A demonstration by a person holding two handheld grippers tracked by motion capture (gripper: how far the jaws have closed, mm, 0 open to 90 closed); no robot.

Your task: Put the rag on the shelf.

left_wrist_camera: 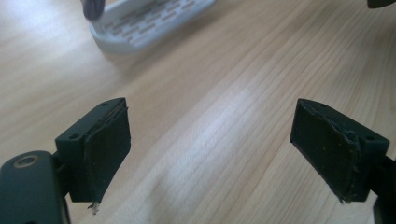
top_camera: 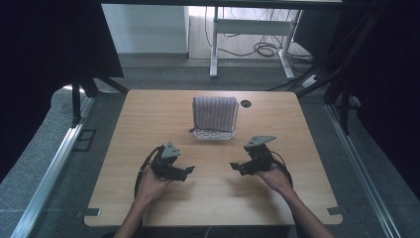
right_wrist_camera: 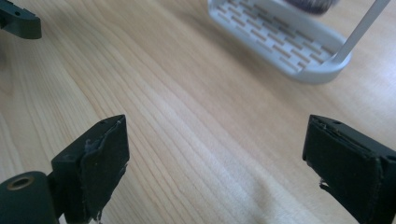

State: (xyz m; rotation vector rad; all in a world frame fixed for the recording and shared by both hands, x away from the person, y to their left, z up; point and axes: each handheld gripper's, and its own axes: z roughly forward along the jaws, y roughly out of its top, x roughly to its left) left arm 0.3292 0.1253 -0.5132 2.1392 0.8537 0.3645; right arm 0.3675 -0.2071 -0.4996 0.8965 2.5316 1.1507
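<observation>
A striped purple-grey cloth hangs over a small white slotted rack at the back middle of the wooden table. My left gripper rests low at the front left, open, its jaws wide apart with bare wood between them. My right gripper mirrors it at the front right, also open and holding nothing. The two point toward each other. The rack's slotted base lies ahead in the left gripper view. In the right gripper view the base carries a thin white upright.
A round cable hole sits in the tabletop right of the rack. Metal rails run along both sides of the table. A white desk frame with cables stands on the floor beyond. The other gripper's tip shows at upper left.
</observation>
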